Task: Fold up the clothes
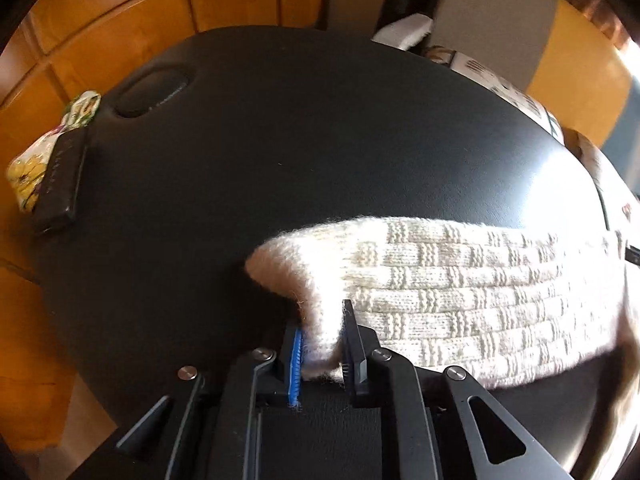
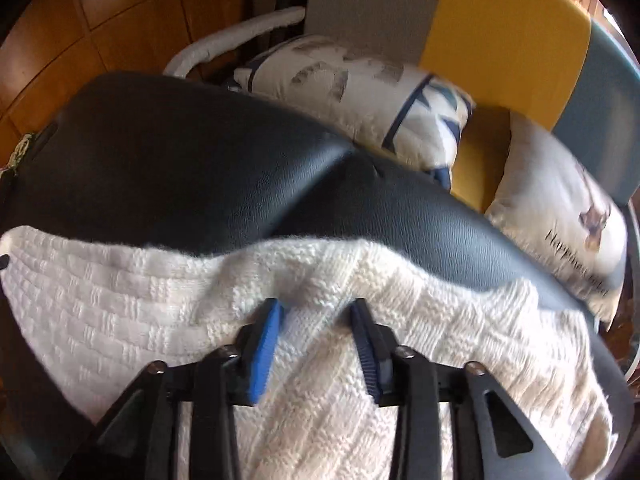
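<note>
My left gripper is clamped on a bunched edge of the sweater: cream wool, fuzzy at the rim, knitted in a basket-weave of small raised blocks. The fold pinched between the pads rises as a soft rounded hump, and the rest of the knit runs off to the right as a broad band across the bench, a black padded top with a fine leather-like grain and a dull sheen. One pad of this gripper is ribbed blue rubber, the other dark. An oval recess is sunk into the bench at far left; beside it a flat black bar-shaped thing lies at the edge, over a flowered cloth. In the right wrist view my right gripper stands with its jaws apart, pads either side of a raised ridge of the same sweater, fingertips pressed into the knit but not closed on it. The wool here lies rumpled in thick folds across the near side of the bench, which shows a creased seam. Beyond its far edge sit two printed cushions, plump and pale, against a yellow panel. Glossy orange-brown floor tiles lie at left.
</note>
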The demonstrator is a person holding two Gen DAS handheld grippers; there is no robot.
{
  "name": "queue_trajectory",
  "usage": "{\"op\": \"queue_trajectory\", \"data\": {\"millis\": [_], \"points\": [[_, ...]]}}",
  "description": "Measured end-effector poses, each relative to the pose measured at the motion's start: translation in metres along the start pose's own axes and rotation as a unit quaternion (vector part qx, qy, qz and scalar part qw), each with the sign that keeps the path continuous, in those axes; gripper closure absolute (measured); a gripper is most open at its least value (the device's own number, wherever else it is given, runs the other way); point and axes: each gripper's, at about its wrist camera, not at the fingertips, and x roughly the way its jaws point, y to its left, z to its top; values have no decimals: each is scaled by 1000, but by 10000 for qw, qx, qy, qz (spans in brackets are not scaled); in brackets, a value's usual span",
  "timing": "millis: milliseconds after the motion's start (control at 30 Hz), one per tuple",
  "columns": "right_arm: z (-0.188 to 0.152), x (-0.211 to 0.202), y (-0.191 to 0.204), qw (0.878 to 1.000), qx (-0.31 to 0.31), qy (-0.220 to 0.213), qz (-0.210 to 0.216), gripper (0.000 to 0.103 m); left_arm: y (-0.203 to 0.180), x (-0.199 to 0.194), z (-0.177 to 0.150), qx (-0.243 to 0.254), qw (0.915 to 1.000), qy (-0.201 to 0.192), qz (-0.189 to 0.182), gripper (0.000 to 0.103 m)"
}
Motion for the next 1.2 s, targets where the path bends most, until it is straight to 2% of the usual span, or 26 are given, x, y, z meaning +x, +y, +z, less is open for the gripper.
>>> {"op": "queue_trajectory", "data": {"millis": [67, 133, 267, 367, 433, 467, 567, 633, 700, 767, 867, 900, 967, 1000, 1067, 1100, 1200], "points": [[6, 3, -3, 9996, 224, -162, 20, 88, -3, 7, 17, -200, 9998, -49, 84, 87], [18, 7, -6, 9988, 436, -236, 59, 91, -6, 12, 32, -266, 9994, -105, 184, 87], [47, 22, -10, 9960, 861, -224, 27, 92, -11, 25, 63, -369, 9982, -222, 415, 87], [55, 31, -18, 9898, 1372, -270, 286, 91, -16, 37, 73, -371, 9981, -59, 486, 87], [52, 26, -23, 9869, 1493, -312, 530, 89, -18, 39, 78, -381, 9980, -50, 505, 86], [47, 19, -26, 9845, 1548, -403, 724, 85, -18, 39, 79, -386, 9979, -56, 516, 82], [27, -12, -37, 9785, 1501, -752, 1201, 79, -9, 39, 80, -490, 9982, 100, 342, 79], [-1, -33, -47, 9764, 1362, -706, 1522, 77, 0, 32, 74, -688, 9971, 153, 281, 71], [-29, -55, -57, 9734, 1216, -649, 1829, 77, 9, 21, 67, -882, 9956, 137, 290, 71], [-64, -74, -63, 9752, 992, -431, 1933, 77, 17, 5, 60, -1054, 9936, 21, 398, 71], [-121, -102, -64, 9817, 632, -47, 1795, 76, 1, -32, 40, -795, 9961, -349, 141, 71], [-140, -108, -64, 9835, 557, 112, 1718, 76, -9, -47, 27, -586, 9972, -446, -105, 71], [-178, -120, -62, 9857, 420, 425, 1576, 76, -48, -77, -10, 135, 9957, -548, -730, 71], [-198, -127, -63, 9843, 453, 530, 1620, 76, -70, -90, -28, 526, 9919, -589, -993, 71], [-234, -142, -63, 9832, 499, 626, 1643, 76, -125, -111, -74, 1443, 9751, -542, -1593, 71], [-251, -151, -63, 9831, 518, 631, 1641, 76, -152, -120, -97, 1887, 9631, -472, -1858, 71], [-300, -175, -66, 9807, 679, 611, 1729, 75, -226, -147, -179, 3206, 9131, -315, -2500, 71]]}}
